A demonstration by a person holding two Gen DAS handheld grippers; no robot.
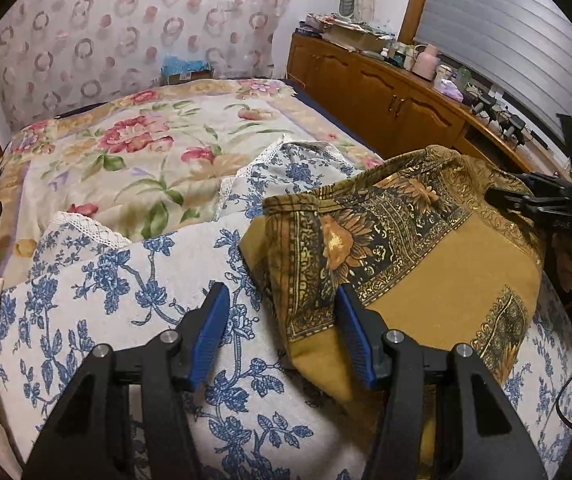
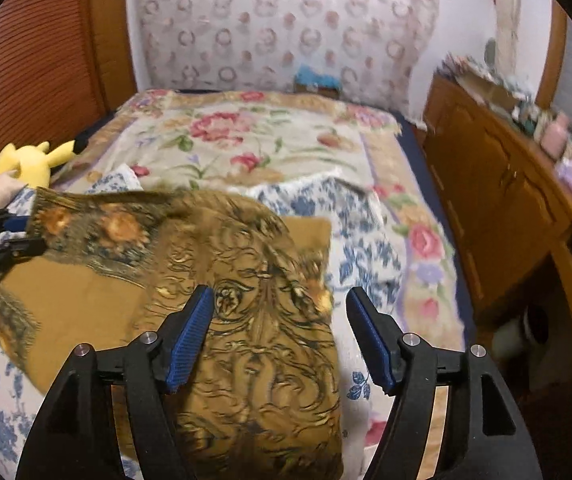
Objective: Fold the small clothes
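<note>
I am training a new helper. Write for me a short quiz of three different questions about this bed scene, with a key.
1. True or false: the left gripper is clamped on the brown garment.
2. The garment lies on which cloth? A) blue-flowered cloth B) a plain red blanket C) a striped towel
3. Fill in: the toy beside the bedding is coloured ____.

Key:
1. False. Its jaws stand open at the garment's edge; the right gripper is open too.
2. A.
3. Yellow.
</note>
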